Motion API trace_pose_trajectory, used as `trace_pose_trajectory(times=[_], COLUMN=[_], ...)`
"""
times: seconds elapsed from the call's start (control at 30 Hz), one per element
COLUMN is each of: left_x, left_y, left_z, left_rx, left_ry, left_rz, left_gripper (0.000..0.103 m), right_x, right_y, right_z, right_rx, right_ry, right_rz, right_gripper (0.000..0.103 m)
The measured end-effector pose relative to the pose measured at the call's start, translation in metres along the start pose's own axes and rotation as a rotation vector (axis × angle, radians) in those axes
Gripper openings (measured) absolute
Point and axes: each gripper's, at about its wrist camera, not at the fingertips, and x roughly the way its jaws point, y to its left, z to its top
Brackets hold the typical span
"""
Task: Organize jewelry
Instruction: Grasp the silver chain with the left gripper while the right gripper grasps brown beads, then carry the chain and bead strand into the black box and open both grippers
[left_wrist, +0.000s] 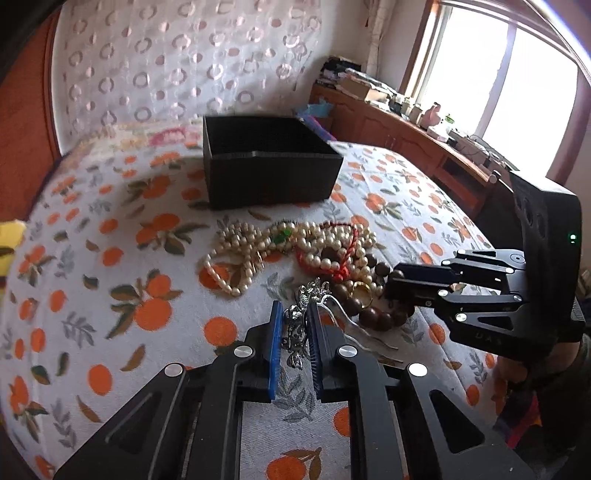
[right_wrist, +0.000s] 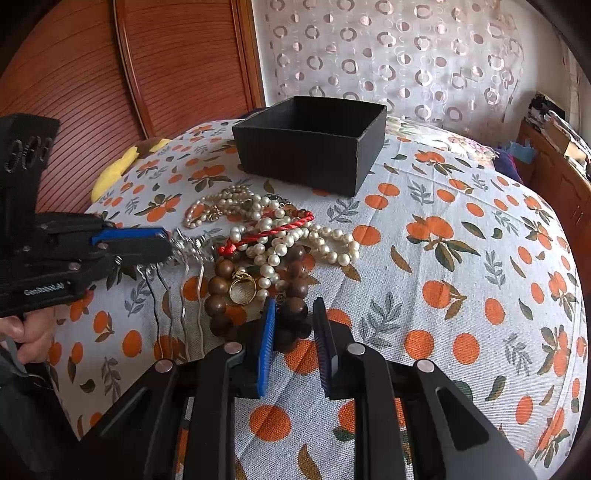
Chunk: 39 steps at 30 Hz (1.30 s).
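Currently left gripper (left_wrist: 295, 343) has its jaws pinched on the ornate head of a silver hairpin (left_wrist: 301, 314), prongs trailing onto the bedspread (right_wrist: 461, 280). Right gripper (right_wrist: 293, 332) has its jaws closed around a dark wooden bead bracelet (right_wrist: 291, 314), pads pressing the beads. Gold ring (right_wrist: 242, 288) lies inside the bracelet loop. Pearl necklaces (right_wrist: 295, 236) and red twisted cord (right_wrist: 269, 230) are tangled mid-bed, just beyond both grippers. Black open box (right_wrist: 310, 144) sits nearer the bed's far edge, apart from the pile.
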Motion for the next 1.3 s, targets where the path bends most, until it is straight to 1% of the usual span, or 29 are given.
trace_pose_trajectory(times=[0.13,0.2,0.27,0.5,0.6,0.83,1.13,1.3], left_x=[-0.015,-0.021,-0.026,-0.038,-0.041,-0.050,-0.054,-0.055], left_y=[-0.006,-0.005,-0.004,0.002,0.000,0.001,0.003,0.003], left_z=[0.004,0.005,0.006,0.007,0.008,0.008,0.009,0.013], left_rx=[0.029,0.036,0.036,0.022,0.032,0.022,0.011,0.016], left_ry=[-0.053,-0.073,-0.087,-0.132,-0.150,-0.190,-0.207,-0.218], left_rz=[0.050,0.072,0.085,0.108,0.129,0.137,0.148,0.151], left_gripper=[0.011,0.010,0.010,0.008,0.008,0.008,0.008,0.008], right_x=[0.000,-0.001,-0.004,-0.048,-0.064,-0.095,-0.114,-0.117], right_y=[0.000,0.001,0.003,0.002,0.000,-0.002,0.003,0.007], right_z=[0.000,0.000,0.003,0.029,0.042,0.066,0.082,0.090], right_rx=[-0.001,-0.006,-0.030,-0.063,-0.075,-0.102,-0.126,-0.146], right_ry=[0.000,-0.004,-0.009,-0.137,-0.174,-0.263,-0.319,-0.322], right_rz=[-0.001,-0.006,-0.011,-0.050,-0.065,-0.109,-0.106,-0.115], right_gripper=[0.022,0.017,0.017,0.016,0.016,0.016,0.016,0.016])
